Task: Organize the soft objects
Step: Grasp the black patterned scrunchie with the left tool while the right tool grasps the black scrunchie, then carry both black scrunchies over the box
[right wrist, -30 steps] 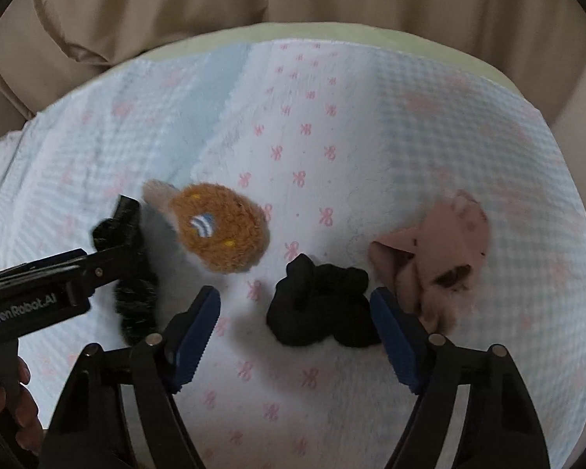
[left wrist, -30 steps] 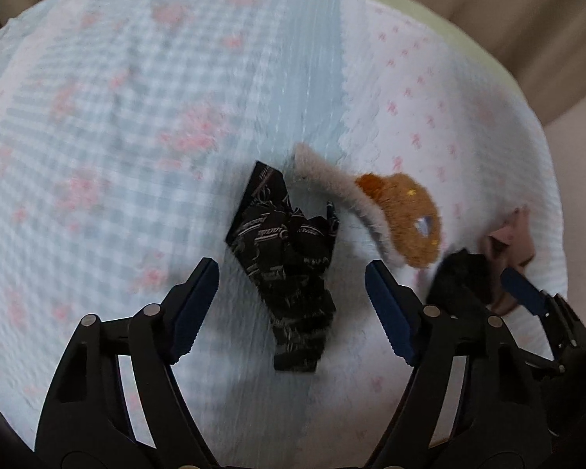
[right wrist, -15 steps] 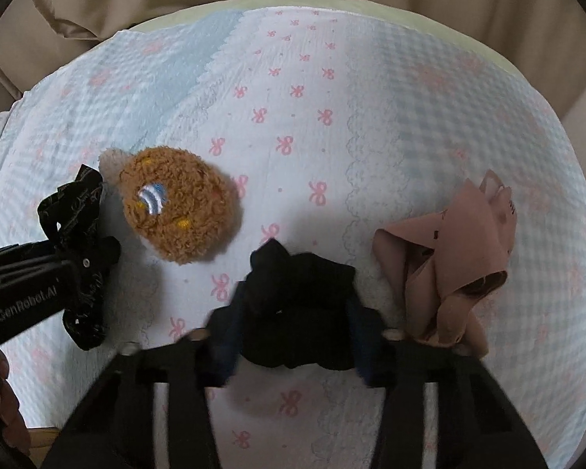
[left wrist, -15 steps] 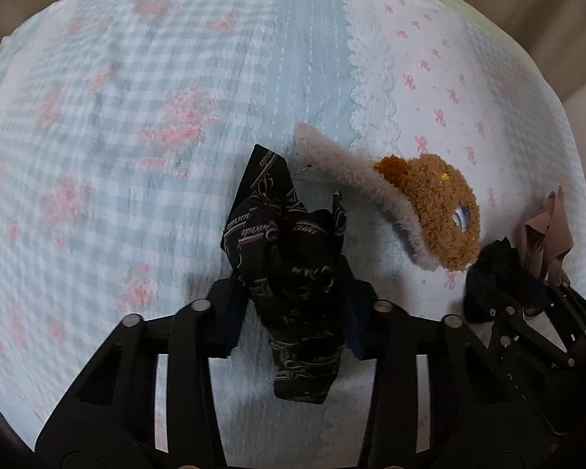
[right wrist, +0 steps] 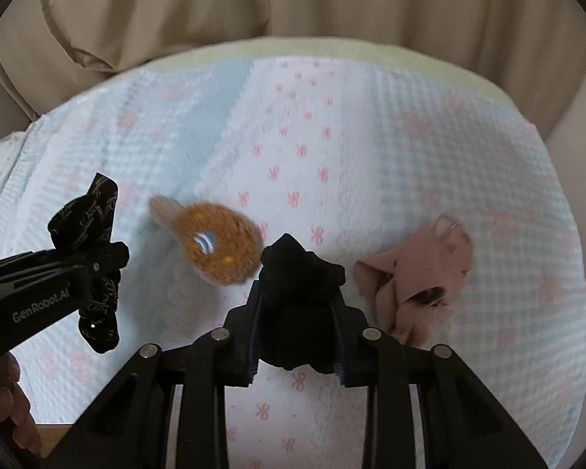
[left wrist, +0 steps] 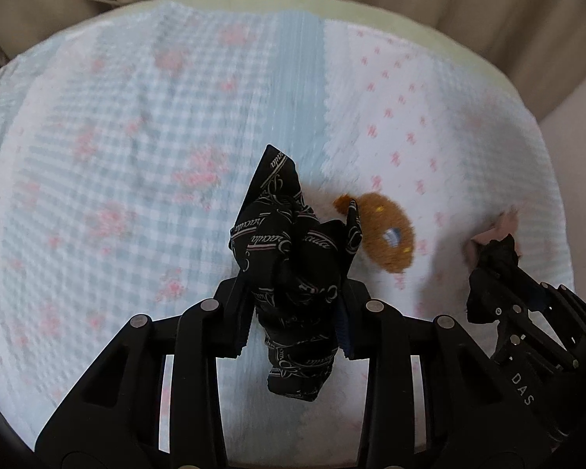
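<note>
My left gripper [left wrist: 294,324] is shut on a black patterned cloth [left wrist: 289,258] and holds it above the quilt; it also shows in the right wrist view [right wrist: 85,269]. My right gripper [right wrist: 296,336] is shut on a plain black cloth [right wrist: 298,293] and holds it lifted; that cloth shows at the right of the left wrist view [left wrist: 492,273]. A fuzzy brown plush [right wrist: 218,250] lies on the quilt between the two grippers, also in the left wrist view [left wrist: 386,234]. A crumpled pink cloth [right wrist: 418,273] lies to the right.
A pale blue and white quilt [right wrist: 371,148] with pink bows covers a round surface with a green rim [right wrist: 332,49]. Beige curtain fabric [right wrist: 293,0] hangs behind. A hand [right wrist: 7,402] holds the left gripper at the lower left.
Both grippers closed from open, the left on the patterned black cloth, the right on the plain black cloth, and both have lifted their cloths off the quilt.
</note>
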Motion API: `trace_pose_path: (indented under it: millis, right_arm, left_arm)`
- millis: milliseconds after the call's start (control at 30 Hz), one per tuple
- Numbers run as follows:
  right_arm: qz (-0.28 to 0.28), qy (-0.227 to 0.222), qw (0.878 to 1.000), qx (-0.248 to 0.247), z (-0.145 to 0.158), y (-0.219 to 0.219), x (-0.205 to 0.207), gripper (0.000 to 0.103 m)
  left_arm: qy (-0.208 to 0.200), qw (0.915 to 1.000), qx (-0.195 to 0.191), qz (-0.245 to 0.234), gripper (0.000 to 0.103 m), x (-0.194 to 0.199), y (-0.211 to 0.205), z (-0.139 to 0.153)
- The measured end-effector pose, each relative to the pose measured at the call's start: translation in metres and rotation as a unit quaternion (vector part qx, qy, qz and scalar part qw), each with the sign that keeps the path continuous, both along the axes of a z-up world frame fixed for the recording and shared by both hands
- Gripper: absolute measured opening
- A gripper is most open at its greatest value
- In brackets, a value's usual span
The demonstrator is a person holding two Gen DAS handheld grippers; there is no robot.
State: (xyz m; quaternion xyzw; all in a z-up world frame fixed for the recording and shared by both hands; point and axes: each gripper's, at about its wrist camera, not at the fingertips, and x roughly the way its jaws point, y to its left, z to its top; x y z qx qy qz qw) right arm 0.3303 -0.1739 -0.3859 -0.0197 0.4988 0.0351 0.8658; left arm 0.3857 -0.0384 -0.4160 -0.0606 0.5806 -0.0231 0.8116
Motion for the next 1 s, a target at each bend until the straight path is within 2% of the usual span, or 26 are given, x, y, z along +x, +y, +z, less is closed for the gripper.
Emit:
trace_pose_path:
  millis: [333,600,833,1000]
  right_arm:
    - [-0.011,-0.049,0.999,0.021,0.092,-0.003,-0.042,0.027]
    - [-0.006,-0.088,0.996,0.028,0.162,-0.004,-0.105,0.027]
    - [0.011,-0.108,0.994,0.033,0.200,0.001,-0.175,0.027]
    - [0.020,-0.102,0.994,0.039,0.207,0.004,-0.231,0.027]
  left_arm:
    - [-0.052,0.9985,-0.009,0.011,0.031,-0.035,0.005,0.093]
    - [-0.096,0.9953,-0.006,0.013,0.031,-0.099,0.011,0.169]
    - [-0.121,0.9925,-0.009,0.018,0.031,-0.181,0.022,0.219]
    - [-0.123,0.9921,-0.014,0.020,0.031,-0.239,0.033,0.234]
